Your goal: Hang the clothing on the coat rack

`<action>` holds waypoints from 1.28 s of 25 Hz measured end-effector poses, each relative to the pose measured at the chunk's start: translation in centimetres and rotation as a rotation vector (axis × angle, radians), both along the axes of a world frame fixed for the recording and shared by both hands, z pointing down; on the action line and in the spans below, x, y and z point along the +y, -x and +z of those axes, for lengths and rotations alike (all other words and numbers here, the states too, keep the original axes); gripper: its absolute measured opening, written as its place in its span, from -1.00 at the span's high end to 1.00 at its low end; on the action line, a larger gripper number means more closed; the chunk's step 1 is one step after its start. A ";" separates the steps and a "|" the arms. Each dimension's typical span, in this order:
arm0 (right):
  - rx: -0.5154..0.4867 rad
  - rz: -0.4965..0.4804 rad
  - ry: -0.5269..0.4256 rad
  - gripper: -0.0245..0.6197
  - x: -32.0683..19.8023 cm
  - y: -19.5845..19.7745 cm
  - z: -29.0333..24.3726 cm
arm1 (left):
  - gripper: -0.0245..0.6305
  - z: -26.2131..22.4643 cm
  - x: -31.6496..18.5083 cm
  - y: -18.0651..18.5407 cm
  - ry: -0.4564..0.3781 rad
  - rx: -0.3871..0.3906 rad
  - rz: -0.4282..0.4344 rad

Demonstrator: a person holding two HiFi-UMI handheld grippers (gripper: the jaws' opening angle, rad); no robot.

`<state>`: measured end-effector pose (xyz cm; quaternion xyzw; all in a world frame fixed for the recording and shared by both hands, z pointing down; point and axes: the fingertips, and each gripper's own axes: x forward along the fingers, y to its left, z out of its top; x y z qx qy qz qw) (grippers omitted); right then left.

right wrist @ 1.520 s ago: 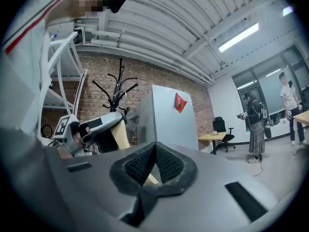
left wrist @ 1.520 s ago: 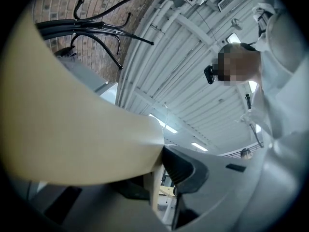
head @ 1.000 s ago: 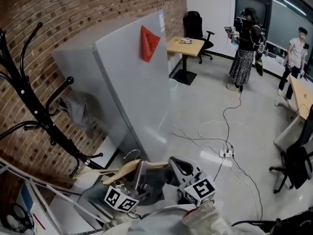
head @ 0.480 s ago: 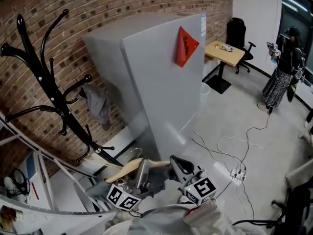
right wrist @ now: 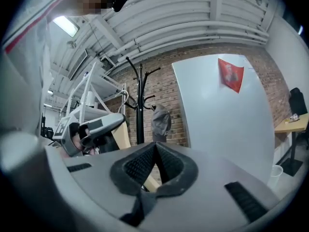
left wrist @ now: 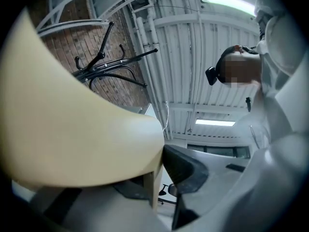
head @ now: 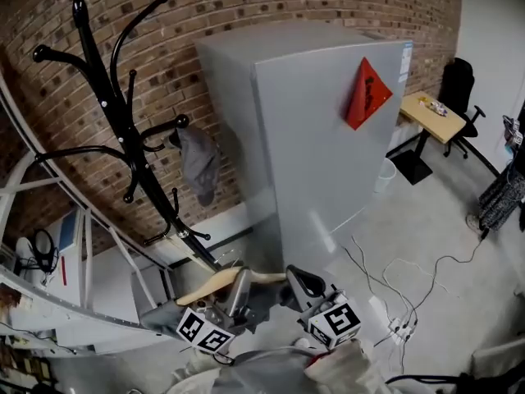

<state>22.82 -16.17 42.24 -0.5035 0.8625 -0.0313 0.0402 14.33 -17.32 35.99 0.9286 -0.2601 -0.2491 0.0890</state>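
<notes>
Left tongs (left wrist: 162,153) on hanger (left wrist: 72,129) (wooden)

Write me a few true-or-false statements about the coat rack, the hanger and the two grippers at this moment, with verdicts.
1. A grey cloth hangs from a hook of the black coat rack. True.
2. The left gripper is closed on a wooden hanger. True.
3. The red sticker on the grey cabinet is round. False: it is diamond-shaped.
4. The right gripper has its jaws wide apart. False: their tips meet.
5. The wooden hanger is already hooked on the coat rack. False: it is held low, near the foot of the rack, and is not on any hook.
</notes>
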 end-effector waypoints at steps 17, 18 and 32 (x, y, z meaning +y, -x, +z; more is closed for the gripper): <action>0.010 -0.324 0.003 0.86 -2.9 7.3 0.8 | 0.66 -0.2 -0.4 7.7 -0.021 0.002 -0.330; 0.011 -0.341 0.003 0.86 -2.9 8.1 0.8 | 0.66 -0.2 -0.4 8.4 -0.020 0.003 -0.344; 0.050 -0.364 -0.026 0.86 -5.3 16.9 -0.6 | 0.66 -0.2 -2.9 16.3 -0.019 0.025 -0.347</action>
